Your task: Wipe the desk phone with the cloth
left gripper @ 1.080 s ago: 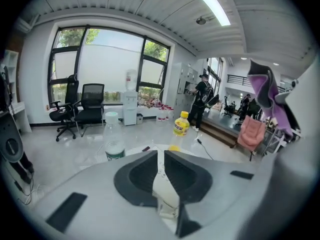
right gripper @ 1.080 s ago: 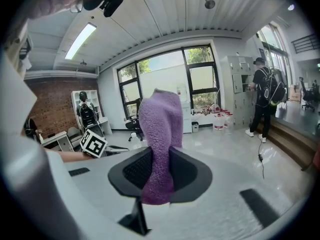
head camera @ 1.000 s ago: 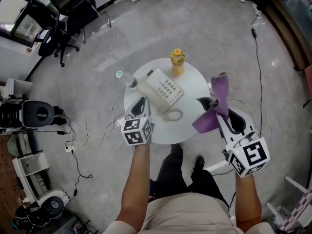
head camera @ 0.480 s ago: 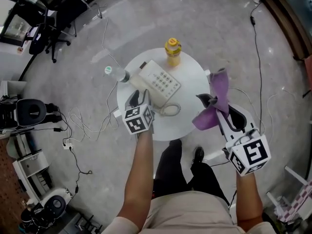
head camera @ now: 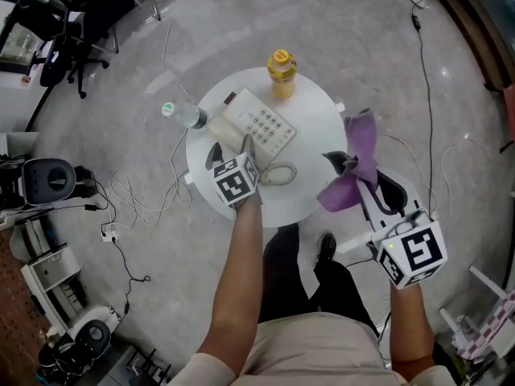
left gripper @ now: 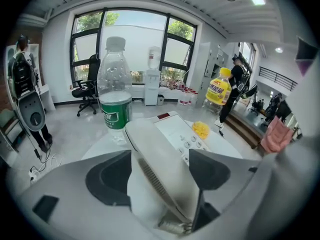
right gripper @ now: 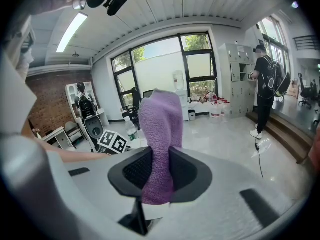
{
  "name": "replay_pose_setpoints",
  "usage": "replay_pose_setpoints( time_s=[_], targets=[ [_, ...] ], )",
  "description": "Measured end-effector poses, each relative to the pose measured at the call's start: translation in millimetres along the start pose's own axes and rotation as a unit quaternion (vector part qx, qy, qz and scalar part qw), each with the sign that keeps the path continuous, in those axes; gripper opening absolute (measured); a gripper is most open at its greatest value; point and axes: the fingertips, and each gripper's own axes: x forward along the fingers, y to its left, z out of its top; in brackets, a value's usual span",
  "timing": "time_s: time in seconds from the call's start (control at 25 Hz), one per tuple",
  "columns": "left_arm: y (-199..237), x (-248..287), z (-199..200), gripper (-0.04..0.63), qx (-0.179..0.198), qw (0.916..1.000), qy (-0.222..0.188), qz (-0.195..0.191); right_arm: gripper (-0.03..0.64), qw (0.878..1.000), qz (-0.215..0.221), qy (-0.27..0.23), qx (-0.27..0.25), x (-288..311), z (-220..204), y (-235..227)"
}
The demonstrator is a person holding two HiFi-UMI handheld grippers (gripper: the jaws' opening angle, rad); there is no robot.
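Left claw, jaws just opened, loosely straddles the handset of the desk phone on the round worktop; right claw, off the near-right edge, clenches the purple cloth.

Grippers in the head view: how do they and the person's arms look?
The left gripper and the right gripper each have a white plastic body, tongs with black pads and a rear cube with black square markers. The forearms are bare of sleeves; the top is beige. The left tongs have just been opening around the white phone handset.
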Motion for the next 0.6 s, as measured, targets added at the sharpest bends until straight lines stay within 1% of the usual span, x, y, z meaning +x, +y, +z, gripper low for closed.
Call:
replay_pose_setpoints(
  time_s=[0.28,0.44,0.6],
  targets=[
    [-4,13,-2,0.334,0.0,0.9997,0.012,0.02,0.08,1.0,0.0,0.008,0.003,4,-7,-1],
    [-2,16,-2,0.334,-0.016,0.9995,0.007,0.027,0.08,1.0,0.001,0.011,0.007,6,-11,-2],
    [0,12,-2,0.324,-0.036,0.9992,-0.005,0.016,0.08,1.0,0.002,0.01,0.008,5,-12,-2]
  ],
)
